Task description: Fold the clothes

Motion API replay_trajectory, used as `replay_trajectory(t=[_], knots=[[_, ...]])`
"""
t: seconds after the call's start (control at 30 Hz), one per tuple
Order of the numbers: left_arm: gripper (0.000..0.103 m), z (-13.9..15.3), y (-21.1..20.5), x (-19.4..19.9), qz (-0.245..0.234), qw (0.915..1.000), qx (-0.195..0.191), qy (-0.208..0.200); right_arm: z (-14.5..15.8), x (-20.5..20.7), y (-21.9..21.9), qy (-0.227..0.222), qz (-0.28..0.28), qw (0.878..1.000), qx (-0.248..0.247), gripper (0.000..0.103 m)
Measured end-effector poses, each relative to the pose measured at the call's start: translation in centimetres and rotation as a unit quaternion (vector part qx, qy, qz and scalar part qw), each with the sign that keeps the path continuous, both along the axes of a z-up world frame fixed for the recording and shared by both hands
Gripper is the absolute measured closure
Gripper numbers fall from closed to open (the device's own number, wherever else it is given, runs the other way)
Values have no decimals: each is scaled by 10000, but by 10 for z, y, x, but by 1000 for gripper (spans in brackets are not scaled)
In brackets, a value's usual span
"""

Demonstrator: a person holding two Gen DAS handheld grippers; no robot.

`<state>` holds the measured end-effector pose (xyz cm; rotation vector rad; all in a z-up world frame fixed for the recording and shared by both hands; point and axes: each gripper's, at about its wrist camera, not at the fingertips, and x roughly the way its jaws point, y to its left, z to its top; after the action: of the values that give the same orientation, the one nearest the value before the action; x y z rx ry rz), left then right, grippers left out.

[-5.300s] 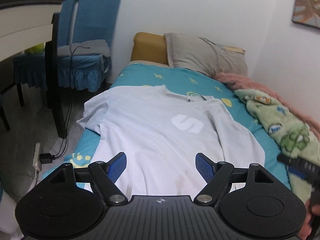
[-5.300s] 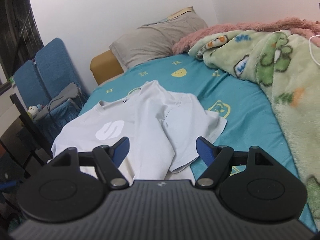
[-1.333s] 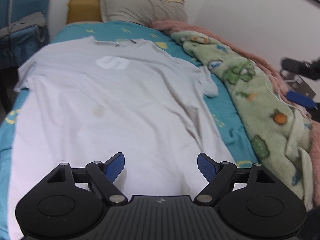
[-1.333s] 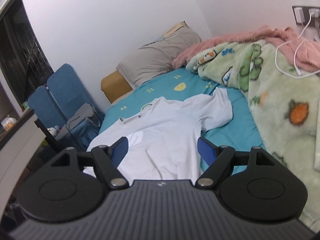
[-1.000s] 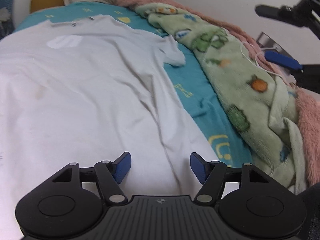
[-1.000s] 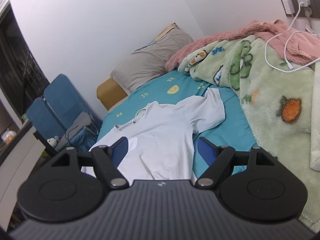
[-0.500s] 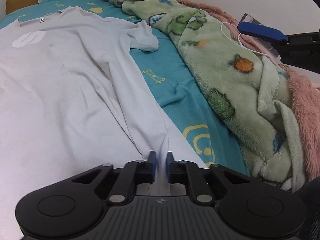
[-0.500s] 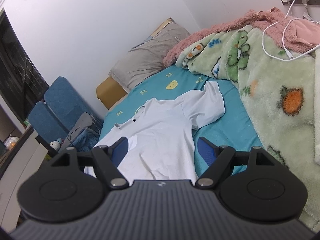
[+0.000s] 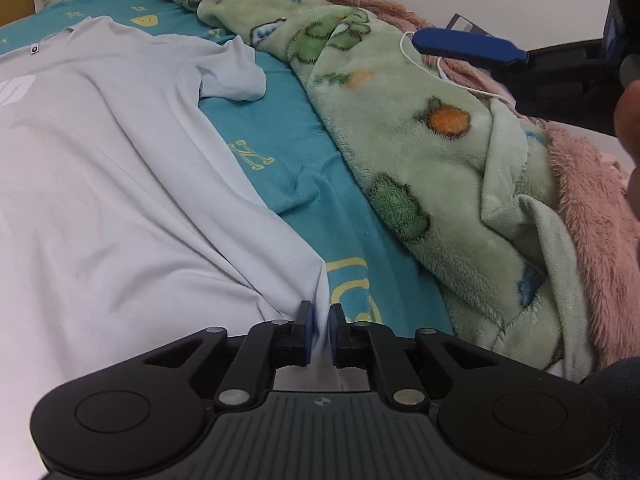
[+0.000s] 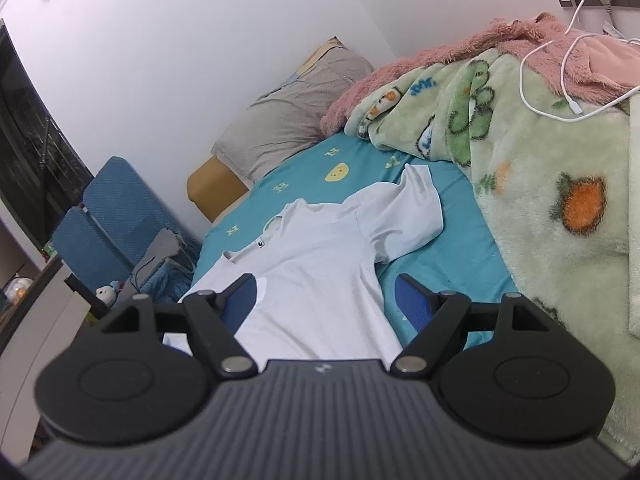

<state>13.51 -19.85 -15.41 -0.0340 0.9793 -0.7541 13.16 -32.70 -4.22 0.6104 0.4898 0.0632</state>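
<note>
A white T-shirt (image 9: 100, 200) lies face up on the teal bed sheet (image 9: 288, 128), collar toward the pillows. My left gripper (image 9: 319, 314) is shut on the shirt's bottom right corner at the hem. The shirt's right sleeve (image 9: 236, 76) lies crumpled beside the green blanket. In the right wrist view the T-shirt (image 10: 320, 264) shows from above, with its sleeve (image 10: 408, 216) spread on the sheet. My right gripper (image 10: 325, 294) is open and empty, held above the shirt's right side. Its blue finger (image 9: 468, 46) shows at the upper right of the left wrist view.
A green fleece blanket (image 9: 440, 152) and a pink fluffy blanket (image 9: 592, 184) are heaped along the bed's right side. A white charging cable (image 10: 560, 80) lies on them. A grey pillow (image 10: 292, 120) sits at the head. Blue chairs (image 10: 108, 216) stand left of the bed.
My left gripper moved to the shirt's bottom right corner and closed on the hem. My right gripper rose and stayed open.
</note>
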Motion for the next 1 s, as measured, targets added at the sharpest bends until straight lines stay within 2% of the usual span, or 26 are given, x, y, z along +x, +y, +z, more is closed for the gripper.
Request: replay_trajectory(t=[0.03,0.07,0.1,0.13,0.23,0.33,0.43,0.67,0.77,0.83,0.93,1.0], knots=[[74,3,4,-1,1,10000,48,-23,-1,0,-1,-1,4,10000,18,24],[66,8,9,-2,49,9999,130,-76,0,0,-1,-25,10,10000,31,24],[51,12,15,-3,109,9996,213,-139,0,0,-1,-52,16,10000,42,24],[44,18,21,-4,192,9991,301,-217,1,-1,-1,-97,23,9999,40,24],[36,32,45,-4,481,9966,557,-370,3,-3,-1,-201,36,9998,82,24],[29,47,71,-3,854,9918,783,-547,4,-5,-2,-291,45,9995,144,24],[23,60,97,-4,1210,9862,852,-739,4,-5,-2,-326,51,9992,214,24],[17,75,136,-4,2087,9723,527,-917,-9,9,0,-141,64,9984,544,24],[13,80,144,-6,2320,9655,522,-1056,-21,23,-5,-41,39,9958,916,24],[10,80,150,-6,2457,9622,474,-1072,-32,39,-16,26,-78,9911,1328,24],[10,80,158,-6,2662,9571,396,-1074,-55,68,-34,264,-426,9808,1883,24],[10,75,166,-3,2821,9544,304,-931,-76,86,-46,424,-632,9718,2234,24]])
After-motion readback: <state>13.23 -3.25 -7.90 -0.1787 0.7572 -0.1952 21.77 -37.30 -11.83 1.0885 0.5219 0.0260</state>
